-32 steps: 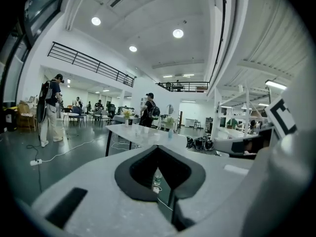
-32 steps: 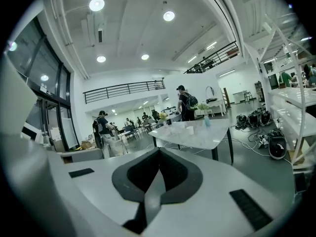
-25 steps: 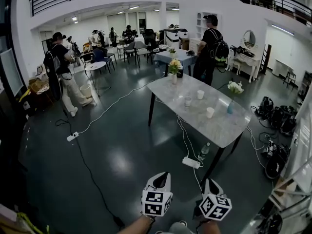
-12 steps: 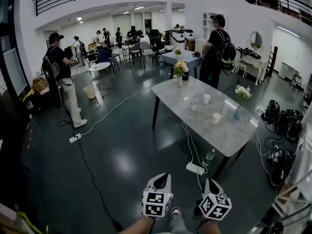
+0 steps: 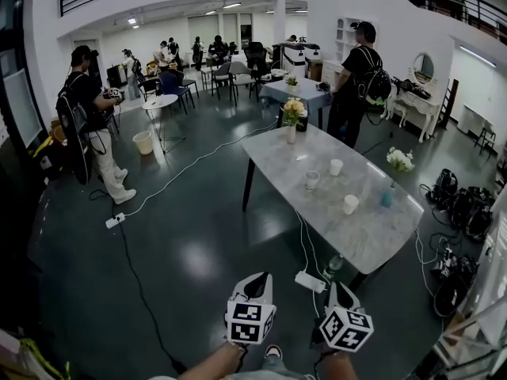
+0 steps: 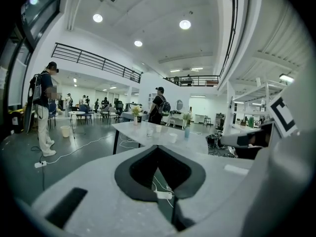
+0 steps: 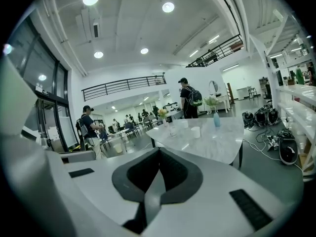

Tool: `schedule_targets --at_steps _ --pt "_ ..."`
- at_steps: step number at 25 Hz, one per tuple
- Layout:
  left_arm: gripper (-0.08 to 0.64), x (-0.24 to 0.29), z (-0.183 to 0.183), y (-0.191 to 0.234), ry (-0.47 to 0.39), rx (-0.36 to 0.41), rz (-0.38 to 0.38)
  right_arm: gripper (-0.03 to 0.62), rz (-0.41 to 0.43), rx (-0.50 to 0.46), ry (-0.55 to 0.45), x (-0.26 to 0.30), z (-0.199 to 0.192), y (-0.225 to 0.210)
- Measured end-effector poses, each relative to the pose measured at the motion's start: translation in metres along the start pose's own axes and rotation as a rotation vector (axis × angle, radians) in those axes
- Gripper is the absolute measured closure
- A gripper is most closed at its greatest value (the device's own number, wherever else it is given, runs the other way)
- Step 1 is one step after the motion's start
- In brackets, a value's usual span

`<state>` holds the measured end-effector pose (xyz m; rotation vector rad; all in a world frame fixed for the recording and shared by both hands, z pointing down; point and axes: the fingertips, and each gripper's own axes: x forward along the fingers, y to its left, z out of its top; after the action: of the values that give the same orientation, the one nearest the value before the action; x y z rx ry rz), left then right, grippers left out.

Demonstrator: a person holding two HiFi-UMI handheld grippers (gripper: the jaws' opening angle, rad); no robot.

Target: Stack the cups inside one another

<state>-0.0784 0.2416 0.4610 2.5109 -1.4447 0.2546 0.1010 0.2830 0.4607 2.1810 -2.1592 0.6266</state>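
Both hands are held low at the bottom of the head view, side by side, forearms reaching forward from the body. Left hand (image 5: pixel 227 358) carries the left gripper (image 5: pixel 258 279); right hand (image 5: pixel 333 362) carries the right gripper (image 5: pixel 339 288). Both grippers point ahead toward the table (image 5: pixel 366 237), tipped a little below level, marker cubes facing up at the camera.

Left gripper view: jaws closed tip to tip, nothing between them. Right gripper view: the same, jaws together and empty.

Three cups stand apart on the marble table, none nested. Far cup (image 5: pixel 336 167), white, upright. Left cup (image 5: pixel 311 180), greyer, upright, near the table's left edge. Near cup (image 5: pixel 350 204), white, upright, just beside a blue vase (image 5: pixel 387 198) of white flowers. A vase of yellow flowers (image 5: pixel 291 120) stands at the far end.

Both grippers are well apart from the table, over dark floor. A power strip (image 5: pixel 310 282) lies on the floor between grippers and table. A person with a backpack (image 5: pixel 360 74) stands beyond the table's far end.
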Motion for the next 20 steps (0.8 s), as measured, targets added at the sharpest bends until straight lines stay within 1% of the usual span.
schedule_targets --at_steps 9,17,20 --pt "0.563 0.051 0.021 -0.009 0.0 0.005 -0.028 0.584 -0.016 -0.006 0.004 0.036 0.026 -0.023" --pt "0.563 0.09 0.029 -0.006 -0.004 0.012 -0.009 0.584 -0.023 0.003 0.021 0.07 0.035 -0.045" --pt "0.563 0.1 0.031 0.0 0.005 0.012 -0.002 0.584 -0.017 0.005 0.026 0.085 0.038 -0.044"
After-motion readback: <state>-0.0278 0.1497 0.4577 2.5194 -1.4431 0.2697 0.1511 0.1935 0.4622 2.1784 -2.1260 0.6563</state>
